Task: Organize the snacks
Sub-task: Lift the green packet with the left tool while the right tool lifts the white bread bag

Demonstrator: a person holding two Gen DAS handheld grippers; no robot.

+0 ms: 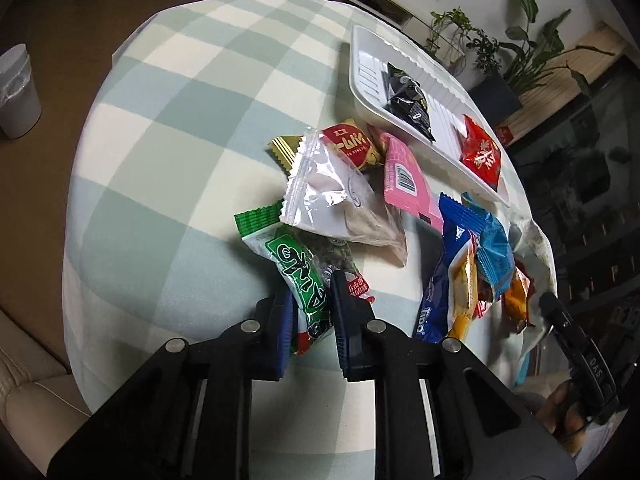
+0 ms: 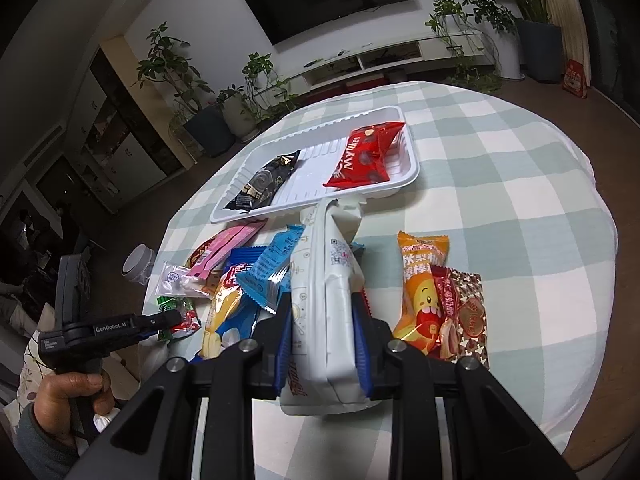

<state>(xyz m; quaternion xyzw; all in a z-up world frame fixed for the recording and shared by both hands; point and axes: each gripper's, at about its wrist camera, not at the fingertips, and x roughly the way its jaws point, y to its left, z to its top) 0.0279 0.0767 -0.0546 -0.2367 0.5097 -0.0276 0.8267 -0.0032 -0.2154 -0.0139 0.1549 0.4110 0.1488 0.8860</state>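
My left gripper (image 1: 310, 286) is shut on the end of a green snack packet (image 1: 296, 264), which lies on the checked cloth. In the right wrist view the same gripper (image 2: 174, 318) shows at the left with the green packet (image 2: 178, 308) at its tip. My right gripper (image 2: 322, 298) is shut on a long white packet (image 2: 324, 264), which points toward the white tray (image 2: 240, 184). The tray (image 1: 360, 52) holds a black packet (image 1: 408, 96) and a red one (image 1: 480, 152). Between the grippers lies a heap of loose snacks: a clear bag (image 1: 332, 188), a pink packet (image 1: 404, 172), blue packets (image 1: 492, 248).
An orange packet (image 2: 420, 280) and a brown-and-red one (image 2: 468, 312) lie to the right of the white packet. The round table's edge drops off on every side. A white bin (image 1: 18, 92) stands on the floor. Potted plants (image 2: 208, 120) line the wall beyond the tray.
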